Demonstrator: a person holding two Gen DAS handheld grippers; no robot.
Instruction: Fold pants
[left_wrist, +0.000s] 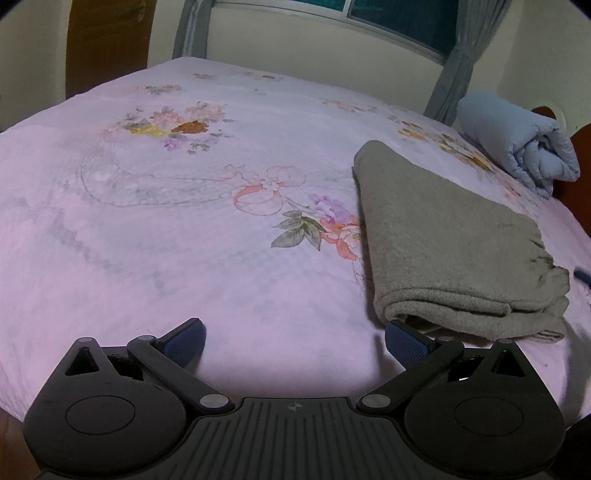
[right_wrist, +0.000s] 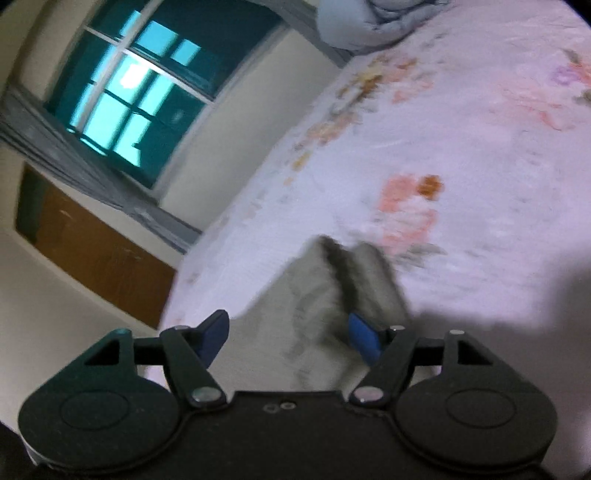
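on the bed (left_wrist: 184, 258), folded grey pants (left_wrist: 443, 236)

A home bedroom: floral bedsheet (left_wrist: 184, 240), curtained window (right_wrist: 129, 96), rolled quilt (left_wrist: 517, 140)

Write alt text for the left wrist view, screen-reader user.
Folded grey pants lie on a pink floral bedsheet, right of centre. The left claw stands open above the sheet at the bottom edge, with nothing between its blue pads, the right pad close to the pants' near fold. A rolled blue blanket sits far right, below a curtained window.
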